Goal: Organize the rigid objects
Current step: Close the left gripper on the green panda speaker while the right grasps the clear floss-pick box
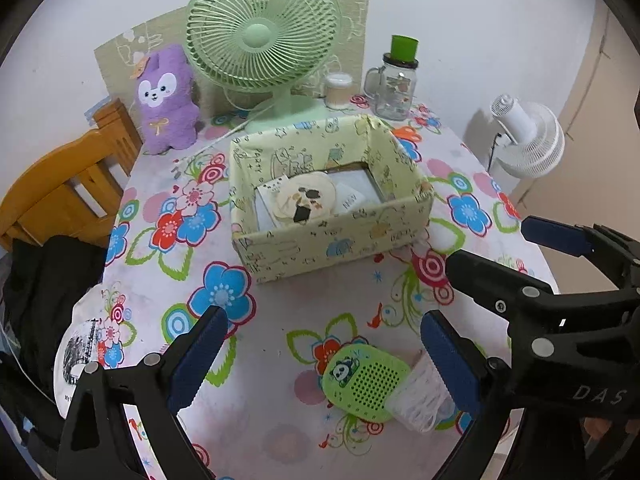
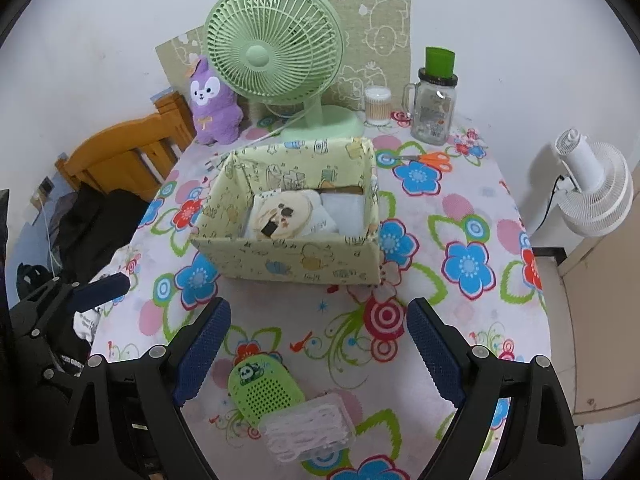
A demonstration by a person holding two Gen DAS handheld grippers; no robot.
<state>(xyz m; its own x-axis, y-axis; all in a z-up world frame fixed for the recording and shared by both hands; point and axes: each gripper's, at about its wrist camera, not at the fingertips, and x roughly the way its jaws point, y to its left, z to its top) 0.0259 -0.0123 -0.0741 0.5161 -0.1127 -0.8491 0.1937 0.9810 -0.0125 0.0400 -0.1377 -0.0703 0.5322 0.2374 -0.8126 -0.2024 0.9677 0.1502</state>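
Over the flower-print tablecloth (image 2: pixel 460 208), I hold both grippers with fingers apart, gripping nothing.
Between my right gripper (image 2: pixel 320 356) fingers lie the green perforated panda case (image 2: pixel 266 390) and, at its 4 o'clock, touching it, the clear plastic box of white picks (image 2: pixel 308 432); my left gripper (image 1: pixel 320 360) stands beside them, and the pale yellow patterned box (image 2: pixel 296 216) sits at 12 o'clock.

You see a tablecloth (image 2: pixel 460 200) that is white with blue, red and pink flowers and green leaves. On it sits a pale yellow box (image 2: pixel 288 264) with little cartoon drawings. Behind the box are a mint green fan (image 2: pixel 272 52) and a purple bunny (image 2: pixel 212 100). In front of the box lies a bright green panda gadget (image 2: pixel 264 390). Beside the box are orange scissors (image 2: pixel 432 159).
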